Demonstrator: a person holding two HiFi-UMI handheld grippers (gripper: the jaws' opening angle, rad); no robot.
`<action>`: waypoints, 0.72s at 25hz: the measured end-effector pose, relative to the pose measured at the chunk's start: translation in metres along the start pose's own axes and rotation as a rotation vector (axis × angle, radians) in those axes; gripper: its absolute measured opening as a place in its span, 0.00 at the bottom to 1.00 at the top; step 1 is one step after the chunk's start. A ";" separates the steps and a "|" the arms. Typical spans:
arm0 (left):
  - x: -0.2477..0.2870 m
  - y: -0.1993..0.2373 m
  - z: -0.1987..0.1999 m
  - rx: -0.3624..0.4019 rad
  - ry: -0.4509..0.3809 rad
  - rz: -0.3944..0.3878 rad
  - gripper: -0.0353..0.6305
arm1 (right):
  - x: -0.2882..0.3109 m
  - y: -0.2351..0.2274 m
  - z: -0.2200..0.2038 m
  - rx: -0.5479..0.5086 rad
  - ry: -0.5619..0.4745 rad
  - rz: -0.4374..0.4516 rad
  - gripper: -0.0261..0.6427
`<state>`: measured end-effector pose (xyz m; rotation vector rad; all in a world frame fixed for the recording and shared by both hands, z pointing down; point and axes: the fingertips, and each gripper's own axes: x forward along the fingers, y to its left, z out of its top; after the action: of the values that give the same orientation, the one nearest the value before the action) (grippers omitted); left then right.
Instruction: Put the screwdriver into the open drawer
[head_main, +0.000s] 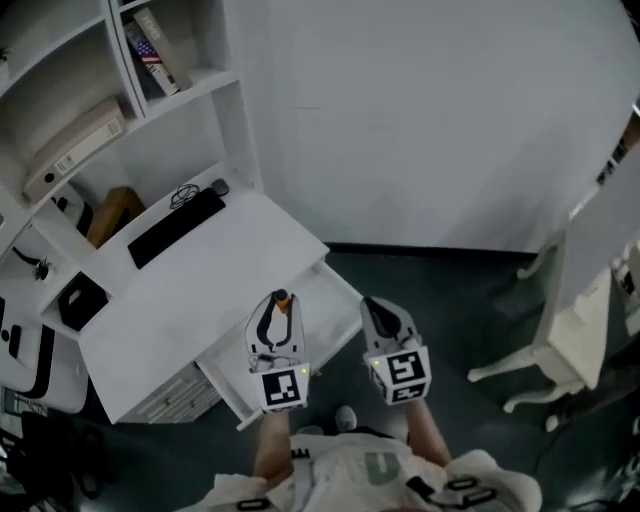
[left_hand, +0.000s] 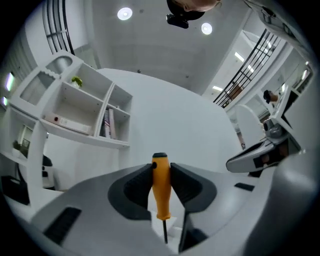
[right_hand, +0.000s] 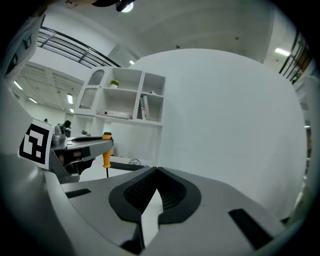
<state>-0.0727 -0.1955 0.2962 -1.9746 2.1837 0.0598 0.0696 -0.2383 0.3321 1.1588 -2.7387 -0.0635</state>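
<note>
An orange-handled screwdriver (left_hand: 160, 185) stands upright between the pads of my left gripper (left_hand: 160, 170), handle up and thin dark shaft pointing down. In the head view my left gripper (head_main: 278, 305) holds the screwdriver (head_main: 282, 298) over the open white drawer (head_main: 340, 285), which sticks out from the front of the white desk (head_main: 190, 290). My right gripper (head_main: 378, 312) hovers beside it to the right, above the drawer's edge. In the right gripper view its jaws meet at the tips with nothing between them (right_hand: 156, 172), and the screwdriver (right_hand: 106, 152) shows at the left.
On the desk lie a black keyboard (head_main: 175, 228), a mouse (head_main: 219, 187) and a black box (head_main: 80, 298). White shelves with books (head_main: 150, 50) and a binder (head_main: 70, 145) rise behind it. A white wall stands ahead. A white table's legs (head_main: 540, 360) stand on the dark floor at right.
</note>
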 end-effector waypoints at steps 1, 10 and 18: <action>-0.007 0.011 0.000 0.011 0.009 0.043 0.22 | 0.009 0.009 0.003 0.001 -0.008 0.045 0.05; -0.098 0.102 -0.007 0.090 0.116 0.403 0.22 | 0.054 0.112 0.013 0.035 -0.076 0.397 0.05; -0.169 0.139 0.008 0.123 0.100 0.571 0.22 | 0.054 0.182 0.031 0.041 -0.148 0.581 0.05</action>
<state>-0.1941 -0.0135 0.3033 -1.2645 2.6710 -0.0902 -0.1016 -0.1503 0.3273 0.3378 -3.1007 -0.0192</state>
